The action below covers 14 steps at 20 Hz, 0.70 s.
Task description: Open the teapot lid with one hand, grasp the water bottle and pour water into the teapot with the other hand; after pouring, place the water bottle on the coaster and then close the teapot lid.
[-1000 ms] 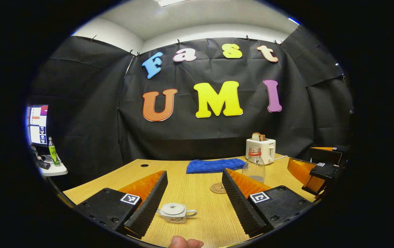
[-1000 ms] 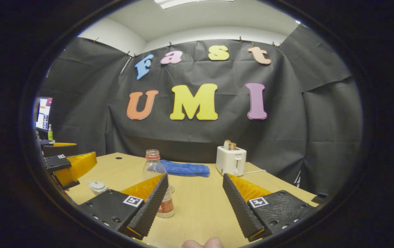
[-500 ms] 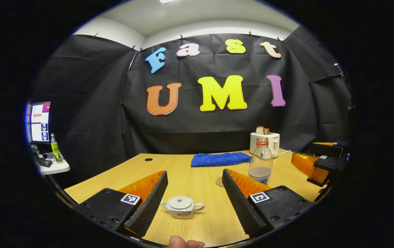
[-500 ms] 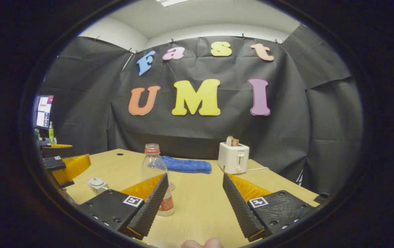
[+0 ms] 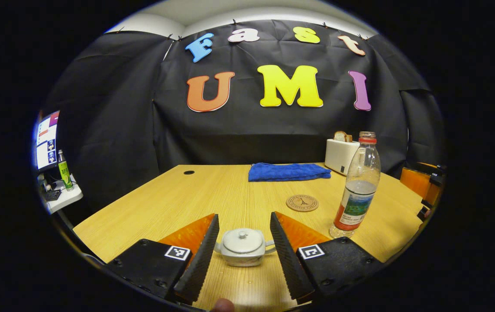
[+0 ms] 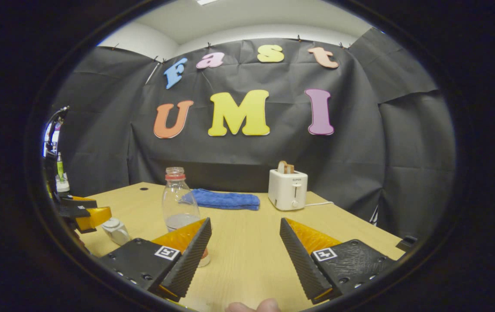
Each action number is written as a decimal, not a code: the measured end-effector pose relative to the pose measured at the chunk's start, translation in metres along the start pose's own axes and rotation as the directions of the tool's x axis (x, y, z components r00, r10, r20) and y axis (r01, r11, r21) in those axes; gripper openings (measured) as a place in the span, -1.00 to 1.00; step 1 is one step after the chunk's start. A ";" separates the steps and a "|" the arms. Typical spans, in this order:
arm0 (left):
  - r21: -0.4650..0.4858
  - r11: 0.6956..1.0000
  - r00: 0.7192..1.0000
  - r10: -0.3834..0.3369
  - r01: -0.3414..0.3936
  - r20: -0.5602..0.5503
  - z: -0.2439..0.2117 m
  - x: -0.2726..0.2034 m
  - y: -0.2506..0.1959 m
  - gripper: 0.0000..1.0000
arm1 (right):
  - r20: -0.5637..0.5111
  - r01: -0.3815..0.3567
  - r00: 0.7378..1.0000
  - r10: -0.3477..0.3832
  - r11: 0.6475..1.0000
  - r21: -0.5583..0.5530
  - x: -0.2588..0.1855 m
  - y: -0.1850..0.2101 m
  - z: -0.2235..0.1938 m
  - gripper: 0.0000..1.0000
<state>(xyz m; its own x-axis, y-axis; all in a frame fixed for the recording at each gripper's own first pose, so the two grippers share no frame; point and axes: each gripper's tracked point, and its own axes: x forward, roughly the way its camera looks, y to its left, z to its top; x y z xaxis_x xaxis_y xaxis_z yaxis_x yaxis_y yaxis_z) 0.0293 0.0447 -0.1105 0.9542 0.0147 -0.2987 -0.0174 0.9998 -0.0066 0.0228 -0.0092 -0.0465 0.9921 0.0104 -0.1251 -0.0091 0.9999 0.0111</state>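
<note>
While both tongs stand open, the tabletop [image 5: 212, 195] carries one teapot [image 5: 243, 247], lid on, between the left tongs [image 5: 241, 253]' fingers, untouched; one water bottle [image 5: 357, 186] upright near one coaster [image 5: 302, 203]; one blue cloth [image 5: 289, 171]; one toaster [image 6: 287, 189]. Right tongs [image 6: 244, 255] hold nothing.

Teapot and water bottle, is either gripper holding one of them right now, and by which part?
Nothing is held. The left gripper is open with its fingers either side of the teapot, not pressing. The right gripper is open beside the water bottle.
</note>
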 end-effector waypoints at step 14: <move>0.023 1.000 0.995 0.004 -0.002 -0.101 -0.017 0.021 0.001 -0.85 | -0.007 -0.137 0.991 0.137 0.990 0.030 0.001 0.017 -0.007 0.92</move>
<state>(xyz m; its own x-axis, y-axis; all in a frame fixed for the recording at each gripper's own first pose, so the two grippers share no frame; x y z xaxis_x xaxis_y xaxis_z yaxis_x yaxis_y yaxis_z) 0.0440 0.0457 -0.1332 0.9193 0.0172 -0.3932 -0.0121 0.9998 0.0155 0.0225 0.0081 -0.0532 0.9805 0.1476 -0.1294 -0.1411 0.9883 0.0578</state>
